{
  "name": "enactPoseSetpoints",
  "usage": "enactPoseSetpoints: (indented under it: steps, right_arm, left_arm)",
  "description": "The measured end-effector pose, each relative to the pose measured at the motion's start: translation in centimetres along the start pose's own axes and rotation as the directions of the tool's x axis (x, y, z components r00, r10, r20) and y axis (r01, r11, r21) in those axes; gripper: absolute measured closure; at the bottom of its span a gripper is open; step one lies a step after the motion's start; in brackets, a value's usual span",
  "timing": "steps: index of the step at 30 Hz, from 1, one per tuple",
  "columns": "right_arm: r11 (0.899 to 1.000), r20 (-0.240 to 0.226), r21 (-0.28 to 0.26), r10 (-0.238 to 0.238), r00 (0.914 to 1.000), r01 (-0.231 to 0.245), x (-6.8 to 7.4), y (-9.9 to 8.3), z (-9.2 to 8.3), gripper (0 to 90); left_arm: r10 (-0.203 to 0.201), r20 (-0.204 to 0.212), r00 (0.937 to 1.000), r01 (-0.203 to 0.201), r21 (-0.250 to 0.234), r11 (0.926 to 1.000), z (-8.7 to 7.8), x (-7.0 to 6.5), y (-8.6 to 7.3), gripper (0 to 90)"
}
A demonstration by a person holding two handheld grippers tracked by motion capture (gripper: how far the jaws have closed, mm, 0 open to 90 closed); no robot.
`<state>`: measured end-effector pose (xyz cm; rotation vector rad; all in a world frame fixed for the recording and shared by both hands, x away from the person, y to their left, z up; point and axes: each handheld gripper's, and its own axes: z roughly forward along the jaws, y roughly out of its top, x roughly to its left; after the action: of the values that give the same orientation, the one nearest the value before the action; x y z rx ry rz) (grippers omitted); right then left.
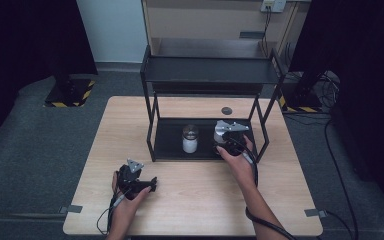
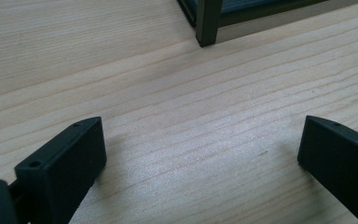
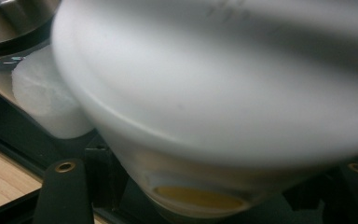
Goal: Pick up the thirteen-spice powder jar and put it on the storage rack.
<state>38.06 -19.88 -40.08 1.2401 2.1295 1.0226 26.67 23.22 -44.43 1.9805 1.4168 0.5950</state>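
A white container (image 1: 219,135) stands on the lower shelf of a black rack (image 1: 170,137), right of a glass jar (image 1: 190,139) with white contents and a metal lid. My right gripper (image 1: 224,140) reaches into that shelf from the front and is shut on the white container (image 3: 223,93), which sits very close between the two black jaws in the right gripper view. The jar (image 3: 42,98) is just behind it at the upper left. My left gripper (image 1: 147,184) rests on the wooden table (image 1: 200,200). My left gripper (image 2: 200,149) is open, with bare wood between its jaws.
The rack's upper shelf (image 1: 210,71) overhangs the lower one, and its front left leg (image 2: 209,25) stands ahead of the left gripper. A small dark disc (image 1: 226,110) lies on the table behind the rack. Cables trail from both grippers toward the table's front edge.
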Motion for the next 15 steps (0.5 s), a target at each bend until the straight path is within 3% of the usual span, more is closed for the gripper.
enactPoseSetpoints:
  steps: [15]
  right_arm:
    - [1.000, -0.013, 0.000, 0.011, 0.9999, -0.011, -0.19, -0.03, 0.09, 26.9]
  left_arm:
    - [0.000, 0.000, 1.0000, 0.000, 0.000, 1.0000, 0.00, 0.00, -0.01, 0.0]
